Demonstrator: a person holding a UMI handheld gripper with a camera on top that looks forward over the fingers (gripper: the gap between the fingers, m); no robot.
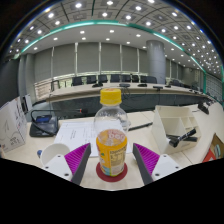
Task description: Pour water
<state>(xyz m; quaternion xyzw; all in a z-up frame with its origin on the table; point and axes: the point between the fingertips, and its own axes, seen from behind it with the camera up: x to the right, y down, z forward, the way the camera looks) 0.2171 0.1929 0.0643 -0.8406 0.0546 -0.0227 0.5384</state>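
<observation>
Centrally, low in frame, a bottle (pixel 111 140) is seen between the spread, unclenched tool (pixel 112 163) fingers; squeeze should be applied squarely mid-label before lifting.

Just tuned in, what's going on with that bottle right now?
A hand-held gripper is lined up on a clear bottle with a yellow cap and orange label. The bottle stands upright on a round red coaster on the table, between the open fingers, whose pads are not visibly pressing it. A white cup sits to its left. Nothing is being poured yet.
</observation>
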